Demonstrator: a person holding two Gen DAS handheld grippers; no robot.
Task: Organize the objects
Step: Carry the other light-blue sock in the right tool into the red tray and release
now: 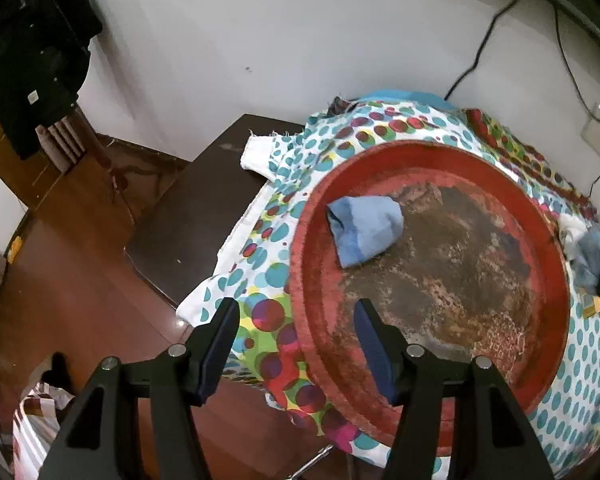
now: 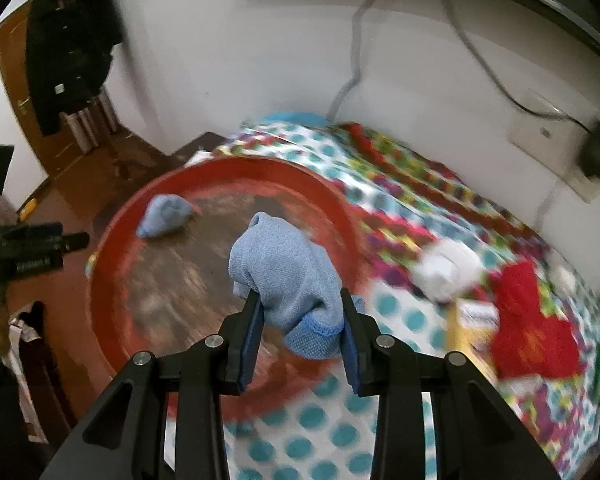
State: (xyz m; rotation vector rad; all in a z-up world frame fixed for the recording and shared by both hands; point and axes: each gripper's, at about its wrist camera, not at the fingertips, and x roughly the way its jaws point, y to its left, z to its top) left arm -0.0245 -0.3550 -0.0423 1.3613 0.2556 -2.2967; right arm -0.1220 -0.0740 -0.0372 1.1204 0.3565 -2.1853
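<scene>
A round red tray with a worn brown middle lies on a dotted cloth. One folded light blue cloth rests inside the tray near its far left rim. My right gripper is shut on a second light blue cloth and holds it above the tray's near right rim; the same cloth shows at the right edge of the left wrist view. My left gripper hangs open over the tray's near left rim, with nothing between its fingers.
A white rolled cloth, a red cloth and a yellow box lie on the dotted cloth to the right of the tray. A dark table juts out at left, above a wooden floor. Cables run down the white wall.
</scene>
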